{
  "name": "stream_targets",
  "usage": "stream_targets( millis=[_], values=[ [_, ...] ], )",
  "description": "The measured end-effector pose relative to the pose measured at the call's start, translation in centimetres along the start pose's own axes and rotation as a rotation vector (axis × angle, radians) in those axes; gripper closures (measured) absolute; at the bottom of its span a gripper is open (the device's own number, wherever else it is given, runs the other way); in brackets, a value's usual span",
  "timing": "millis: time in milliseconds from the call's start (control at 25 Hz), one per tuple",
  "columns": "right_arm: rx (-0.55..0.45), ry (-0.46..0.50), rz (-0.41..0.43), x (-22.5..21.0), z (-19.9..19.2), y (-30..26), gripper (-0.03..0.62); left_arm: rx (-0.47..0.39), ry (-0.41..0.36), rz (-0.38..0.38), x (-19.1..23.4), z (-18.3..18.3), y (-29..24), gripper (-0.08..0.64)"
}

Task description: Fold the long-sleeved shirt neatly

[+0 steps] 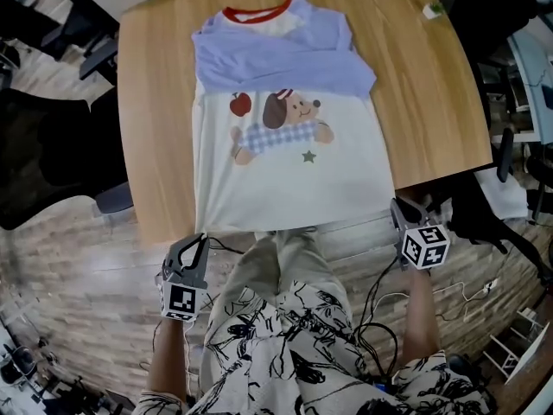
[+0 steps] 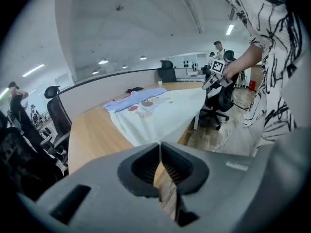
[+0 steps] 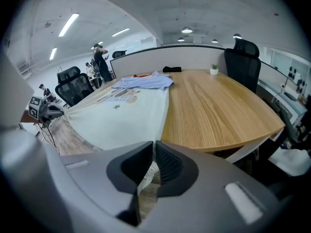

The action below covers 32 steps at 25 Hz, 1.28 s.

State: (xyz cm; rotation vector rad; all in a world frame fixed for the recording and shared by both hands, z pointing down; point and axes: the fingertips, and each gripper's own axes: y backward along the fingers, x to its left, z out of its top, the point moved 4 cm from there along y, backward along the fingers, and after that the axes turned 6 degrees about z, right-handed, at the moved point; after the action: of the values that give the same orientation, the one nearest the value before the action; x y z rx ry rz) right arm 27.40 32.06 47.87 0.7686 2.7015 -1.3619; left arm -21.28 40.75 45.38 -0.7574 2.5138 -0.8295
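Cream cotton with blue sleeves (image 1: pixel 285 59): the shirt (image 1: pixel 289 171) lies face up on the wooden table (image 1: pixel 432 102), its red collar (image 1: pixel 257 12) toward the far edge and its hem (image 1: pixel 294 225) right at the near edge, where I stand. The dog print shows on the front.

My left claw (image 1: pixel 194 240) is closed tight on the hem's left corner, and my right claw (image 1: pixel 400 206) is closed tight on the hem's right corner. In each claw's own view the jaws meet with pale cloth pinched at the tips, and the hem runs taut between the two along the table's near edge.

As for progress, I judge the early part done. Both sleeves are laid inward across the chest, one over the other, forming a blue band below the collar. The body lies flat and fairly smooth, though the sides flare a little toward the hem.

What is left, as I read it, is the lengthwise folding. The hem has yet to be carried over toward the collar, and the body lies at its full length. After that the stack may want another fold and some smoothing, since the edge of the sleeve band juts out on the right.
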Motion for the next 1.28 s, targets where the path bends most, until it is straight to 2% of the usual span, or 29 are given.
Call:
stream_targets(
  millis=[160,320,400,520,640,720,920,1160,1280],
  values=[
    [-0.009,-0.028,0.020,0.0,0.5,1.0,0.561,-0.022,0.002,0.017,0.0,1.3,1.3,0.538],
    [-0.017,-0.055,0.055,0.5,4.2,2.7,0.561,-0.069,-0.010,0.057,2.2,5.5,2.3,0.538],
    [-0.059,-0.054,0.081,0.7,7.3,3.8,0.561,-0.118,-0.009,0.095,3.9,8.5,3.0,0.538],
    [-0.149,-0.037,0.116,0.6,12.5,5.1,0.561,-0.185,0.077,0.153,7.1,12.8,3.4,0.538],
    [-0.208,-0.004,0.140,0.1,17.9,5.4,0.561,-0.203,0.134,0.197,10.7,16.6,3.0,0.538],
    [-0.237,0.009,0.155,-0.4,21.3,5.3,0.561,-0.208,0.132,0.219,13.1,18.8,2.7,0.538],
    [-0.285,0.031,0.185,-2.4,28.9,3.6,0.561,-0.217,0.057,0.274,18.4,23.3,0.3,0.538],
    [-0.291,0.079,0.210,-4.7,37.7,-0.8,0.561,-0.236,0.056,0.351,24.6,27.7,-4.8,0.538],
    [-0.276,0.089,0.234,-6.1,41.2,-3.7,0.561,-0.228,0.068,0.393,27.5,28.6,-7.8,0.538]
  ],
)
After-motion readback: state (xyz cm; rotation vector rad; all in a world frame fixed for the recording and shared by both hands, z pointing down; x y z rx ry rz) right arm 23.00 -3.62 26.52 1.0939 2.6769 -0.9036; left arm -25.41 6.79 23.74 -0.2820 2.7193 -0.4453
